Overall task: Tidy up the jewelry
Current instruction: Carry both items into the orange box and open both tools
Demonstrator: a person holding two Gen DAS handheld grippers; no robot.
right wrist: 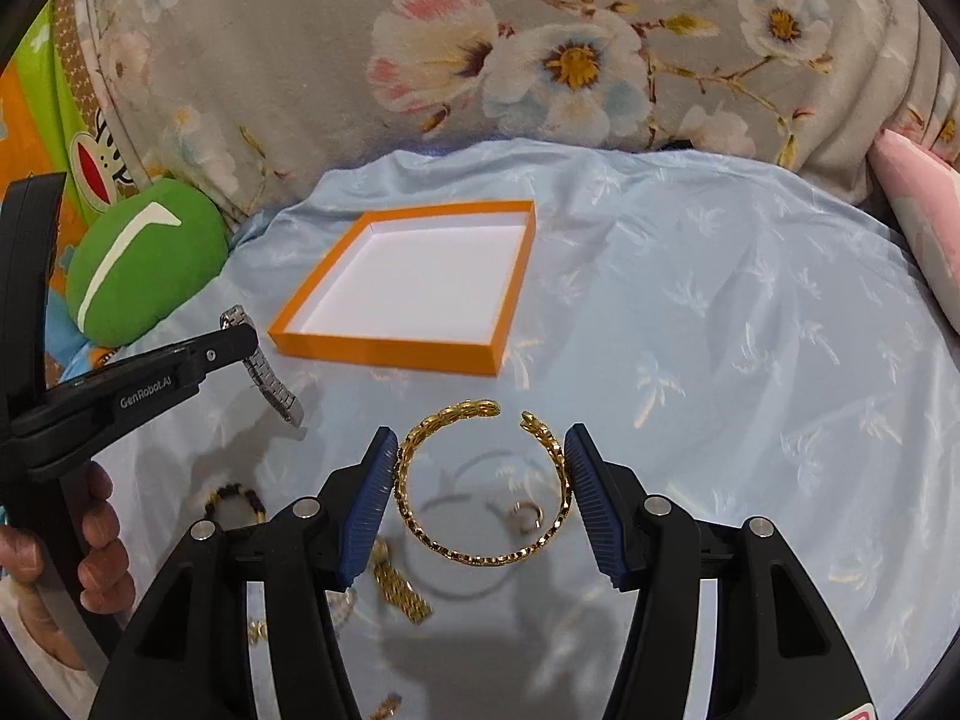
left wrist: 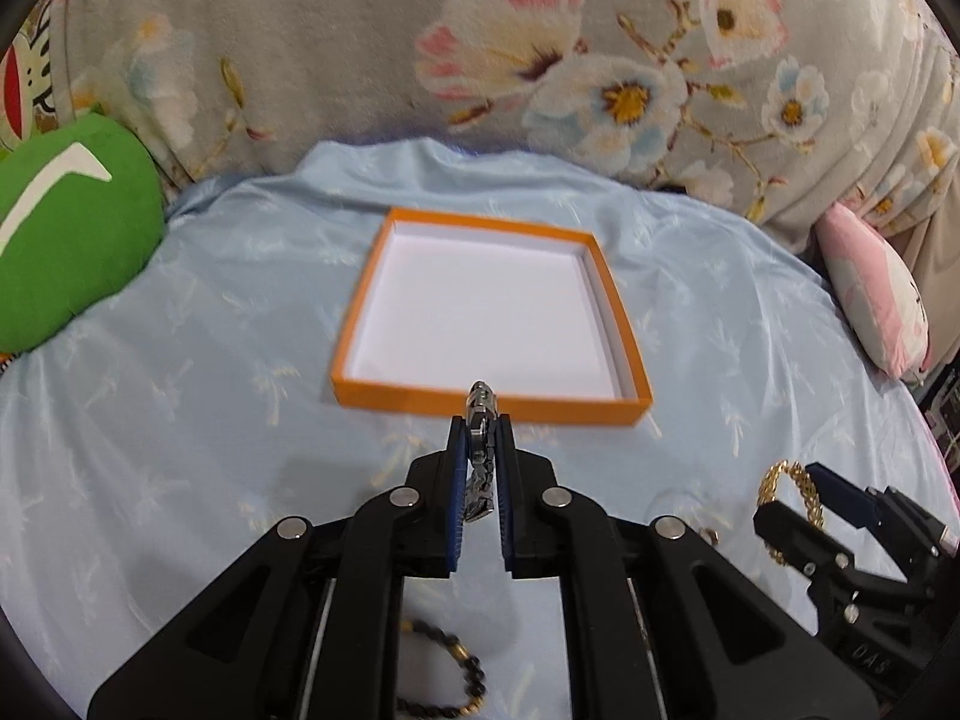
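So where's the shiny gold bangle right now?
In the right wrist view the gold bangle is held up between the right gripper's blue pads, above the blue cloth, nearer the camera than the orange tray.

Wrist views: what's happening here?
A person is sorting jewelry with two handheld grippers. The left gripper is shut on a silver link watch band; the right gripper clamps a gold open bangle across its width. Both pieces are lifted off the blue sheet. The orange tray ahead holds nothing yet.

The box (right wrist: 408, 291) lies on the bed sheet (right wrist: 720, 330), a cushion (right wrist: 144, 264) to its left, a blanket (right wrist: 300, 60) behind.
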